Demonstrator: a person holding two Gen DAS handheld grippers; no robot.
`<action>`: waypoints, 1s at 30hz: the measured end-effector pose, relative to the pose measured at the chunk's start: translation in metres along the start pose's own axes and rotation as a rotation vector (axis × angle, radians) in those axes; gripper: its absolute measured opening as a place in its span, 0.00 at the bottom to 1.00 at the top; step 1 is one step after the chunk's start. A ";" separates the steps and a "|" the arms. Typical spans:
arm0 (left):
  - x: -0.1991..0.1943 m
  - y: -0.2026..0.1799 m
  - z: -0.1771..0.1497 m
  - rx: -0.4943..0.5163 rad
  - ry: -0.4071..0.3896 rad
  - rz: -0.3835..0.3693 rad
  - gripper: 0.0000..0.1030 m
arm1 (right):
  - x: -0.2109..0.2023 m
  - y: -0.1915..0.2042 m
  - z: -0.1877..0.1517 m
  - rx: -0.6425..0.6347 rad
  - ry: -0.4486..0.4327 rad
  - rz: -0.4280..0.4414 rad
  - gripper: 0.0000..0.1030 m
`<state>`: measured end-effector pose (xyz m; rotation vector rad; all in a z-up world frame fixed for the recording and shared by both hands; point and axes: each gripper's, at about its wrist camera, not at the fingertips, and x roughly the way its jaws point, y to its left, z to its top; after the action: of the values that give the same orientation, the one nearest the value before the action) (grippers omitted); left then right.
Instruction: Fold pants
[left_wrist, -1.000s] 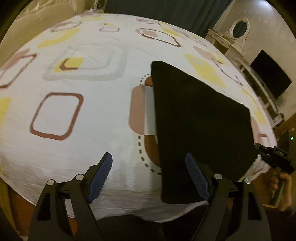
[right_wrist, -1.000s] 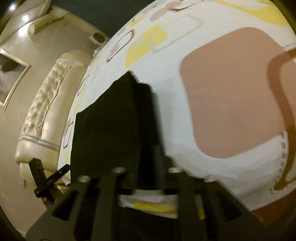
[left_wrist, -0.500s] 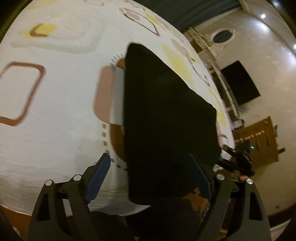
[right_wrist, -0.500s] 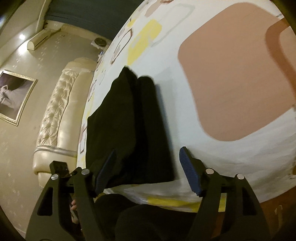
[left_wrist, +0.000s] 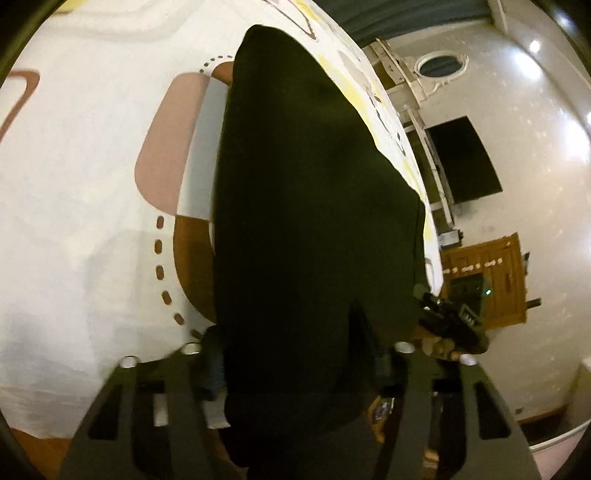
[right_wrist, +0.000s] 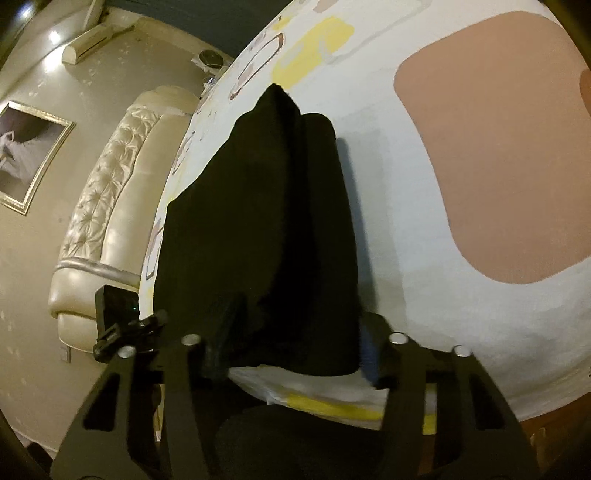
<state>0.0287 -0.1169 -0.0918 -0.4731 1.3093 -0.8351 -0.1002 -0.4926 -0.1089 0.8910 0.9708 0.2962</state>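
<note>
Since a second ago both grippers have closed in on the near edge of the pants; folded cloth now fills mid-frame.

Bedsheet (left_wrist: 92, 206), white with patterned shapes, covers frame left. Black pants (left_wrist: 314, 206) lie folded on it, hiding most of the left gripper (left_wrist: 295, 360). Its fingers are spread, cloth between them. Right gripper (right_wrist: 295, 354): fingers spread, straddling the pants' edge. Tufted cream headboard (right_wrist: 110, 206) at left, framed picture (right_wrist: 29, 155) far left. Black screen (left_wrist: 465, 158) upper right.
</note>
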 end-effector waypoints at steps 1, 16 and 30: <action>-0.002 -0.003 0.000 0.010 -0.008 0.008 0.42 | -0.001 0.002 -0.001 -0.007 -0.004 -0.004 0.44; -0.019 -0.028 -0.001 0.112 -0.080 0.199 0.33 | 0.010 0.028 -0.002 -0.044 -0.033 -0.016 0.37; -0.066 0.002 -0.005 0.109 -0.133 0.276 0.33 | 0.056 0.064 -0.002 -0.092 0.026 0.024 0.37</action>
<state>0.0223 -0.0645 -0.0520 -0.2493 1.1680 -0.6297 -0.0605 -0.4188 -0.0933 0.8167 0.9635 0.3706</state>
